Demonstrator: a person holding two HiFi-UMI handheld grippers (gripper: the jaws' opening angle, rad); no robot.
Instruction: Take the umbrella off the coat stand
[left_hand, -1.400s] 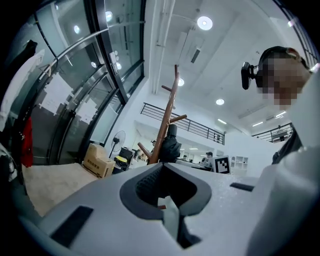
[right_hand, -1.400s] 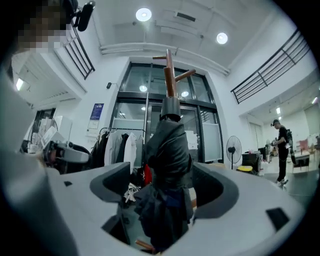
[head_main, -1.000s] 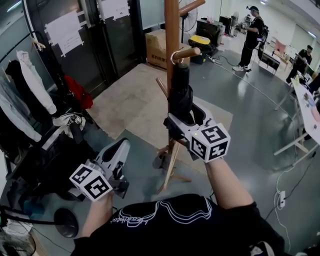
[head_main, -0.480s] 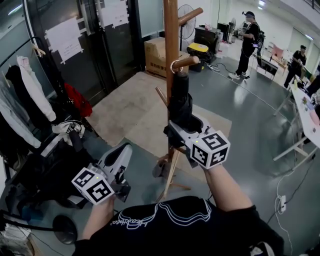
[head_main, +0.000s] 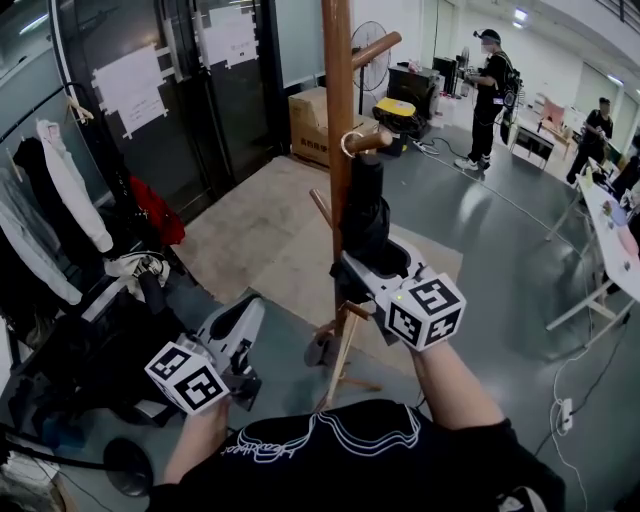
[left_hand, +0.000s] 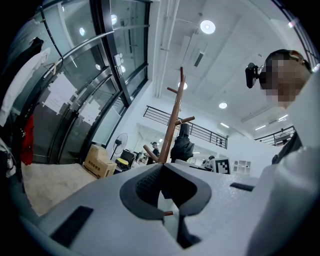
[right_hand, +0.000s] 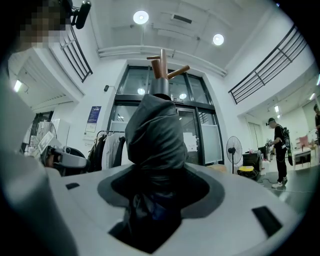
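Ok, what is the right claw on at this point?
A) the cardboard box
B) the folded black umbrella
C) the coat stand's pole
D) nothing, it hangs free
B: in the right gripper view the right claw has the umbrella filling the space between its jaws, and the head view shows the umbrella hanging by its loop from a peg.

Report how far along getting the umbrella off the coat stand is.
Done: the right claw is clamped on the folded black umbrella. In hand: that grip only; the umbrella's loop hangs on a peg of the coat stand. Left: lift the loop off the peg and carry the umbrella clear. The left claw holds nothing.
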